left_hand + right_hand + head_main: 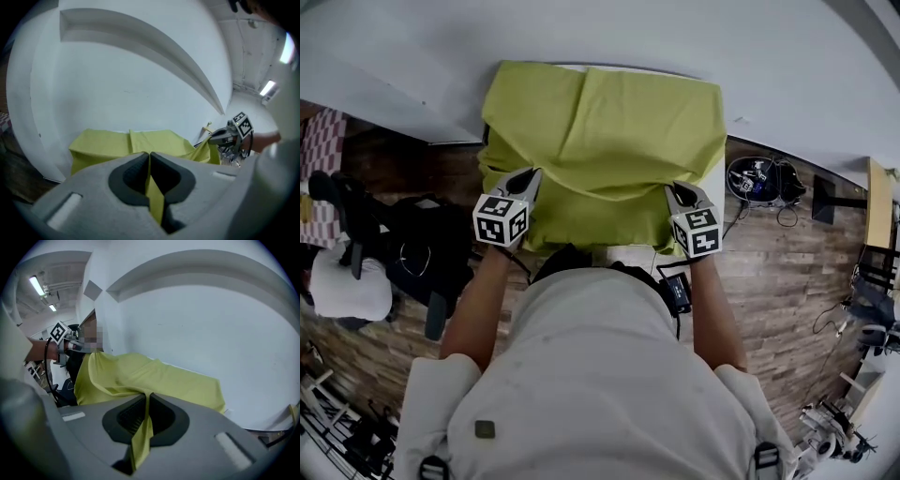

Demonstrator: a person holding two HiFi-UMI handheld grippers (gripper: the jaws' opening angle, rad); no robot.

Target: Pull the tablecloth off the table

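Observation:
A yellow-green tablecloth (600,141) drapes over a small white table (712,178) against the white wall. Its near edge is lifted toward me. My left gripper (529,174) is shut on the cloth's near left corner; in the left gripper view a strip of the tablecloth (152,187) is pinched between the closed jaws of the left gripper (149,157). My right gripper (677,189) is shut on the near right corner, and in the right gripper view the tablecloth (159,378) runs pinched through the jaws of the right gripper (148,398). The rest of the tabletop is hidden under the cloth.
A dark chair (403,253) and a white object (347,286) stand at the left on the wood floor (778,272). Cables and a round black device (755,178) lie at the right. A white wall (675,37) rises behind the table.

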